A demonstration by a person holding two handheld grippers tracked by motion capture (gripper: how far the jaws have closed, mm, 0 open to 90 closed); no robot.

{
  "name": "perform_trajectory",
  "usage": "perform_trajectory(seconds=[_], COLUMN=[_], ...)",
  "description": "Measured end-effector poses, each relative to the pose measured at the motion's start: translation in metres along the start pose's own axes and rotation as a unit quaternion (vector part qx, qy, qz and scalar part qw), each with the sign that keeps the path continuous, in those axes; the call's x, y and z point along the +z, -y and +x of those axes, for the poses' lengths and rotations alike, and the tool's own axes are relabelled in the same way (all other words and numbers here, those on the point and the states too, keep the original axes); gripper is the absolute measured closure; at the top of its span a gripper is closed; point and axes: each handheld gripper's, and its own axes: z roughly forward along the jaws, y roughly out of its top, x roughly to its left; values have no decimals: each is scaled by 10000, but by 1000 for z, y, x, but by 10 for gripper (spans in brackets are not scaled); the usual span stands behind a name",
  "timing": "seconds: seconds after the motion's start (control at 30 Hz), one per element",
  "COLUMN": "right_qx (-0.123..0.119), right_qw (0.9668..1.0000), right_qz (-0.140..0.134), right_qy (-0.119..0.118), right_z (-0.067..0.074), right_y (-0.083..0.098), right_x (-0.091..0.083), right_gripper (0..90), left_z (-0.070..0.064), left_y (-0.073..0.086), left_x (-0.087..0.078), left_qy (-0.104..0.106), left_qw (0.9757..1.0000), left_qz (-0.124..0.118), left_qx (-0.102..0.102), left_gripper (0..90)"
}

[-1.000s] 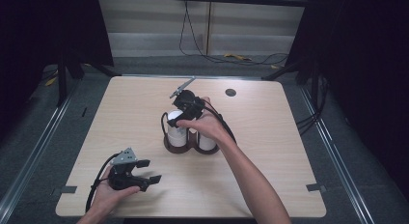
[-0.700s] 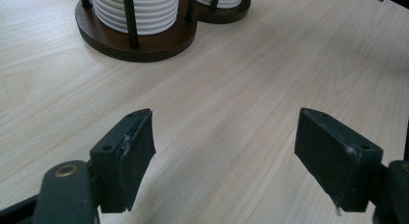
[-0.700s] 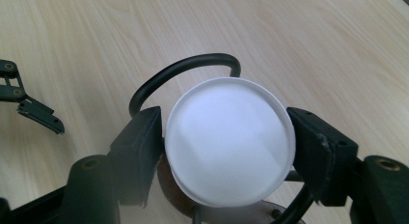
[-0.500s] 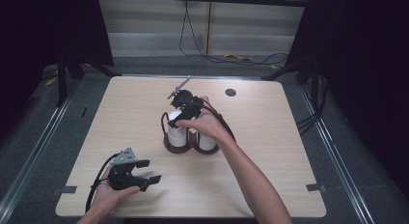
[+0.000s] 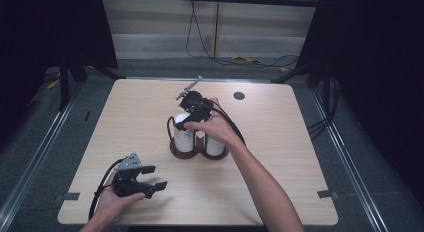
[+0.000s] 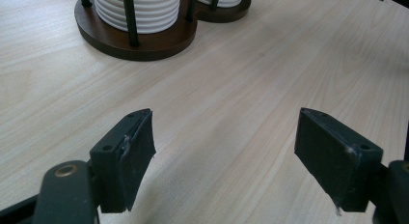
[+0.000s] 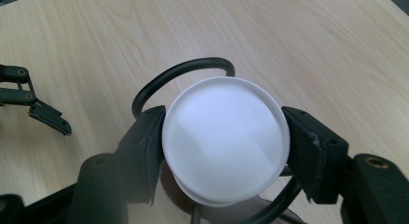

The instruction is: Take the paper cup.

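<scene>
**Near the table's middle, the right gripper is clamping the top plate**

Atop the left stack [image 5: 183, 137] in the rack [image 5: 199, 153], the top plate [image 7: 225, 139] is lying flat, its round face turned up, so it has no long axis to speak of; the stack under it is rising straight up. Two white stacks are standing side by side in the dark wooden rack, the second stack [image 5: 215, 144] just to the right, each fenced by thin black posts, with a black loop handle arching beside the top plate in the right gripper view. The rack is sitting near the middle of the table [image 5: 280, 142].

The right gripper [image 5: 186, 123] is pointing steeply down over the left stack, the person's right forearm reaching in from the bottom edge and the hand wrapping the gripper's body. Its jaws have just been closing, and both pads are now pressing on opposite edges of the top plate.

The left gripper [image 5: 152, 179] is resting low near the table's front left corner, held in the person's left hand, pointing toward the rack, well apart from it. Its jaws are standing wide, with bare wood between them.

A small dark disc [image 5: 239, 96] is lying near the table's far edge.
</scene>
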Motion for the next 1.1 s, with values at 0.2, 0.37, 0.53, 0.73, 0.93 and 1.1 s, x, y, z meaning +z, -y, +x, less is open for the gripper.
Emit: perform_trajectory(seconds=[0.2, 0.37, 0.53, 0.73, 0.93, 1.1], right_qx=[21, 74, 133, 193, 222, 251], right_qw=[9999, 9997, 9993, 9991, 9989, 9988], right_qz=[-99, -243, -341, -357, -415, -420], right_qy=[-11, 6, -45, -77, -59, -27], right_z=[-2, -3, -4, -5, -4, -5], right_y=[1, 1, 2, 2, 1, 2], right_x=[-5, -11, -17, -19, -21, -23], right_gripper=[361, 370, 377, 379, 380, 380], left_z=[0, 0, 1, 2, 2, 2], left_y=[0, 0, 0, 0, 0, -1], left_x=[0, 0, 0, 1, 0, 1], left_qy=[-24, -26, -25, -8, -4, -24], left_qw=[10000, 10000, 10000, 10000, 10000, 9999], left_qz=[21, 36, 19, 27, 5, -30], left_qx=[8, 2, -24, -82, -63, -106], left_gripper=[217, 217, 202, 185, 185, 184])
